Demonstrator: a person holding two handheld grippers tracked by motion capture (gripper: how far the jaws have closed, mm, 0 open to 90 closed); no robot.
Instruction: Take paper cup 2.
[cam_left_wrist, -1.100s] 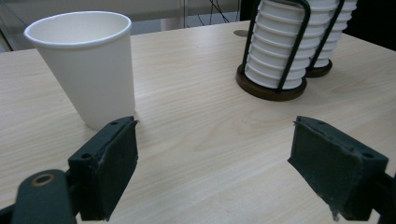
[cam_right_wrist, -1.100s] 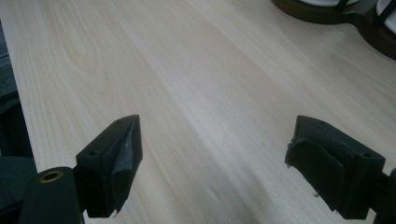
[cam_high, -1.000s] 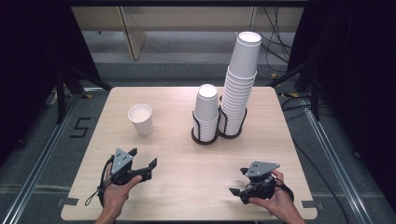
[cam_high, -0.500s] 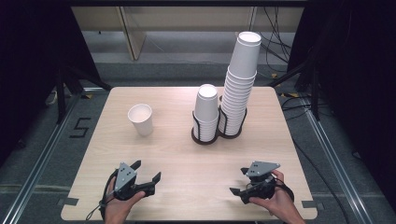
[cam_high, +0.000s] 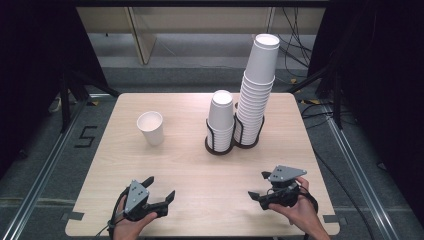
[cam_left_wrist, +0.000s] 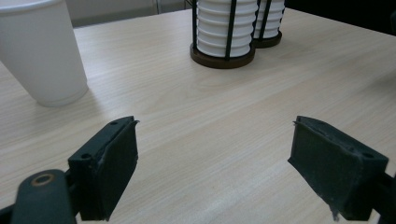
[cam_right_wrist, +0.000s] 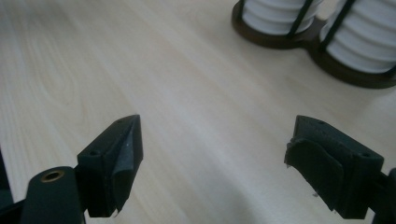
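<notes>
Dark curtains and a grey floor with metal rails framed the pale wooden tabletop (cam_high: 200, 165). Both sets of tongs rested low near its front edge, well apart from everything else — a waiting posture, by my reading, with room left to reach forward. The left tongs (cam_high: 161, 189) stood open with nothing between the jaws, and in the left gripper view they pointed toward the single paper cup (cam_high: 150, 127), which stood upright and alone on the left half of the tabletop, apart from the stacks. The right tongs (cam_high: 259, 186) were likewise open and empty.

Behind them a black wire double holder (cam_high: 231, 142) kept two cup stacks upright side by side — the short stack (cam_high: 221, 117) and the tall stack (cam_high: 257, 87), which would likely topple without its ring.

Only a "5" marked on the floor (cam_high: 85, 136) could be read; the cups were plain.
</notes>
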